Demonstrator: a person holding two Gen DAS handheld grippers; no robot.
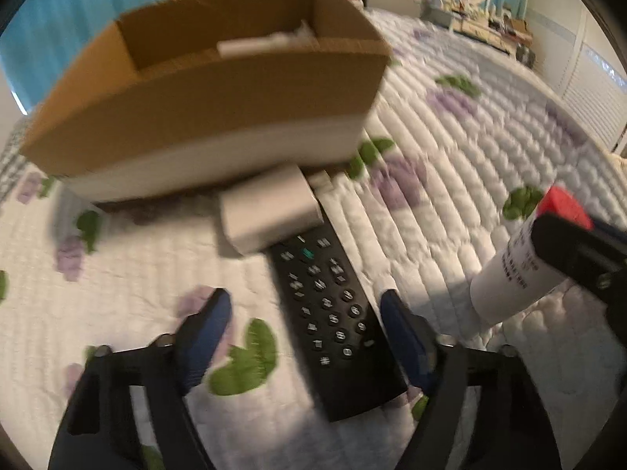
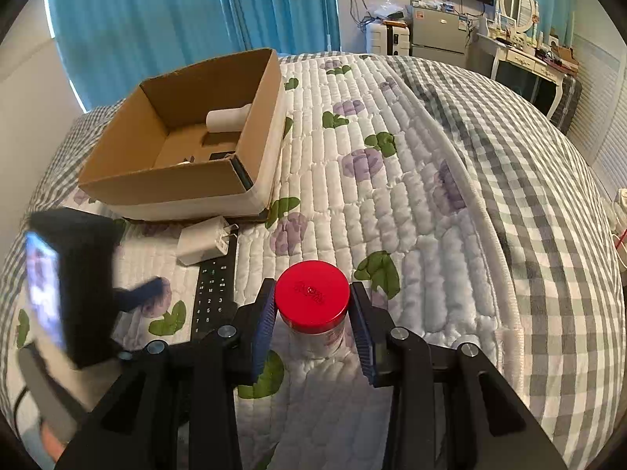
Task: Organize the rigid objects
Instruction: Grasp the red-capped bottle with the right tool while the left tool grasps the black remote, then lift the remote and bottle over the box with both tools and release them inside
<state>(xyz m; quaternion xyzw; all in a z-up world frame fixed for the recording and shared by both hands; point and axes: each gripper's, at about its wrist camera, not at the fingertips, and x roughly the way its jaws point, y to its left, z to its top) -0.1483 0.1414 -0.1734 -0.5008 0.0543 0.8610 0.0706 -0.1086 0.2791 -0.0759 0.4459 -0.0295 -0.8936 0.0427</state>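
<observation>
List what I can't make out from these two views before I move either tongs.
- Cardboard box contents: left wrist view is motion-blurred; in the right wrist view the near wall hides the floor beside the white roll.
- Remote: its lower end sits behind the right tongs; key labels unreadable.
- Red-lidded jar: contents unclear, and pad contact can't be confirmed.
- Charger: blurred in the left view.
- Left tongs: smeared in the right view.

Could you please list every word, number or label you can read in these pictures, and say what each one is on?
"1 2 3", "4 5 6", "7 8": number keys on the black remote.
Embossed mark on the red lid of the jar: too blurred to read.
Small black print on the jar's white label: too small to read.
White charger and cardboard box: no text visible.
</observation>
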